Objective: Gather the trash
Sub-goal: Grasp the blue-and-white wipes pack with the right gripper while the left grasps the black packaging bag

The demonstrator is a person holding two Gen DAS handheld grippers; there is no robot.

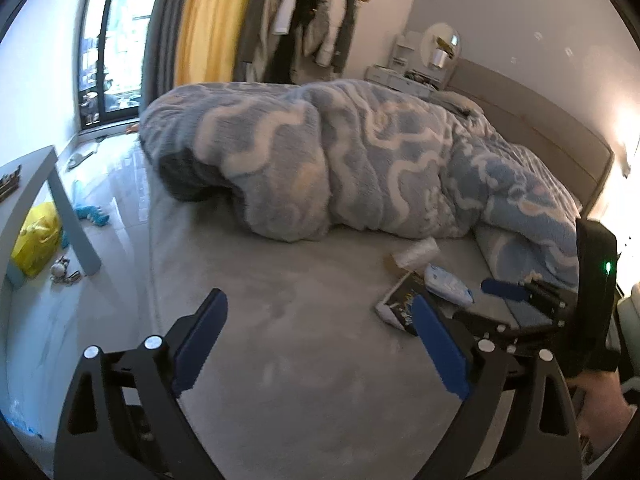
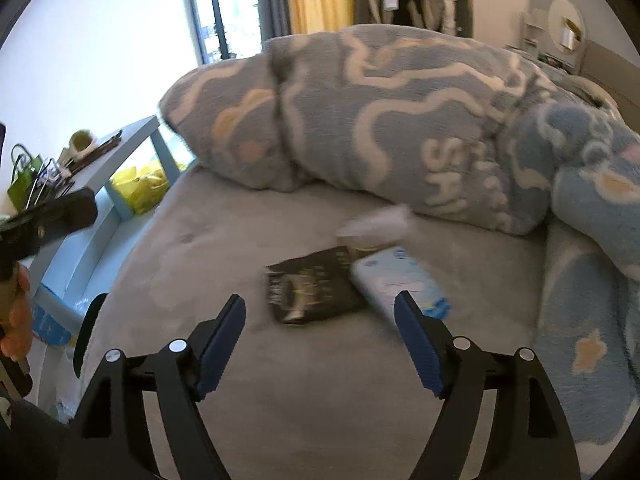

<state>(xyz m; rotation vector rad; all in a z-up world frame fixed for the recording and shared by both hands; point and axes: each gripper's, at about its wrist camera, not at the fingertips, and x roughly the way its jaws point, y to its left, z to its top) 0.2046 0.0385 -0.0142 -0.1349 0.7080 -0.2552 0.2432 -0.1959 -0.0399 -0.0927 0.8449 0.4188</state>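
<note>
Both tools ride low over the grey bed sheet (image 2: 304, 380), jaws spread wide and gripping nothing, a posture that reads as an approach, not a grasp. The right gripper (image 2: 320, 344) points straight at a small cluster of litter lying flat on the sheet at the foot of the rumpled blue-and-white duvet (image 2: 400, 120). Nearest is a black packet (image 2: 312, 284), just ahead of the open fingers and slightly left of their centre line. A pale blue-printed pack (image 2: 396, 280) touches its right edge, close in front of the right-hand finger. Behind both sits a whitish object (image 2: 376, 224), possibly a crumpled cup or wrapper; blur prevents a firmer call. The left gripper (image 1: 320, 344) hangs over bare sheet, with the cluster off to its right, likely kept back to leave the right tool room. A yellow bag (image 1: 36, 240) sits on the floor under the side table (image 1: 24, 184), perhaps the trash destination.
</note>
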